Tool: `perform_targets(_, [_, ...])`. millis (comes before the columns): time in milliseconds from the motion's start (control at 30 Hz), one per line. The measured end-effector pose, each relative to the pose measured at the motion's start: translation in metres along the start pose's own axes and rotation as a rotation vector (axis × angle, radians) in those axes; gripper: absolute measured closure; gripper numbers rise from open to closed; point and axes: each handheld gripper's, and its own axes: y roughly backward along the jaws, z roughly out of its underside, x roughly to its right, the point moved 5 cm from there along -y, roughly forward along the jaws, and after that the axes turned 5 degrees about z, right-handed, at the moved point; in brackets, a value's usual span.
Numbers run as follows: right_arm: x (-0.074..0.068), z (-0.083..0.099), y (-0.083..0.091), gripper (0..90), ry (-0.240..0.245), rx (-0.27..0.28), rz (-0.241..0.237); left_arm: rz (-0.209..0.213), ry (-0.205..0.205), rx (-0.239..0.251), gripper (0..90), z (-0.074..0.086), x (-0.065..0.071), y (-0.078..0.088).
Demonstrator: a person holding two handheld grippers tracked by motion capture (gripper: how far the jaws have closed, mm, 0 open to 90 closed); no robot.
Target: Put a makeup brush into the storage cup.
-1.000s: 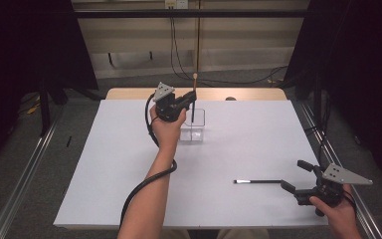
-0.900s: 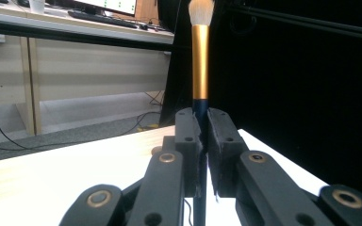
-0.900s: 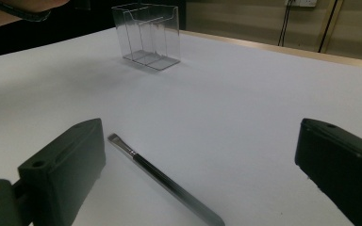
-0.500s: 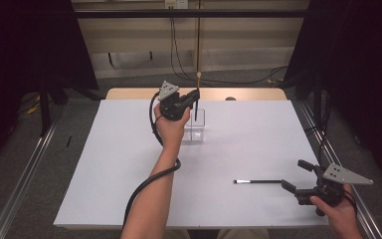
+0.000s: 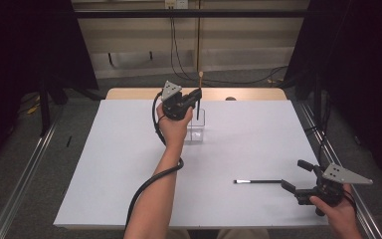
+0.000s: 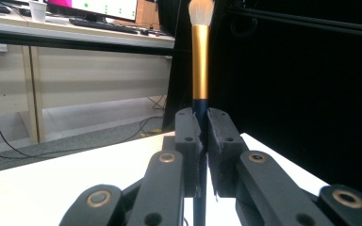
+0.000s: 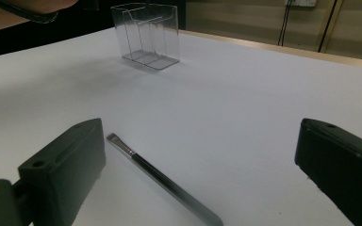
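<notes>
makeup brush (image 6: 200,66) in left gripper (image 6: 202,141)

White table (image 5: 129,169): organizer (image 5: 197,130), thin brush (image 5: 257,181) (perhaps eyeliner).

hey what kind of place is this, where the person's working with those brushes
Probably a lab or office set up for recording. A white-topped table stands between dark curtains, cables trail down the back wall, and a desk with a monitor and keyboard stands behind.

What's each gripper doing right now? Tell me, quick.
Left gripper: jaws shut on the makeup brush, held upright above the clear organiser.
Right gripper: jaws open, holding nothing; the thin brush lies between them.
</notes>
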Motion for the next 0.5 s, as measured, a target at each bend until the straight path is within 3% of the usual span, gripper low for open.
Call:
perform_targets(167, [0.0004, 0.0, 0.0003, 1.9, 0.0, 0.0, 0.001, 0.008, -0.009, -0.002, 83.8, 0.0034, 0.0015, -0.0032])
perform_targets(500, [0.0002, -0.0001, 0.0004, 1.9, 0.001, 0.002, -0.001, -0.02, -0.014, -0.008, 83.7, 0.0092, -0.0025, -0.0021])
